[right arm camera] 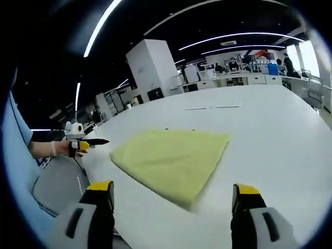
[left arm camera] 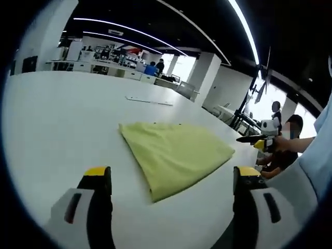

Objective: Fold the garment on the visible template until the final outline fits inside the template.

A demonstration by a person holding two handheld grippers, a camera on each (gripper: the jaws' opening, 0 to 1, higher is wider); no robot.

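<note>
Yellow-green garment (left arm camera: 174, 155) lies folded flat on the white tabletop (left arm camera: 62, 124), one corner pointing toward the camera. The left gripper (left arm camera: 174, 181) hovers just short of it, yellow-tipped fingers (left arm camera: 97, 174) spread wide, nothing between them. At the right edge, the right gripper (left arm camera: 257, 140) sits in a person's hand (left arm camera: 282, 143).

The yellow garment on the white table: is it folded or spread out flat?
Folded. The yellow garment lies on the white table as a compact wedge with straight edges; in the right gripper view its near edge looks thick, like stacked layers.
</note>
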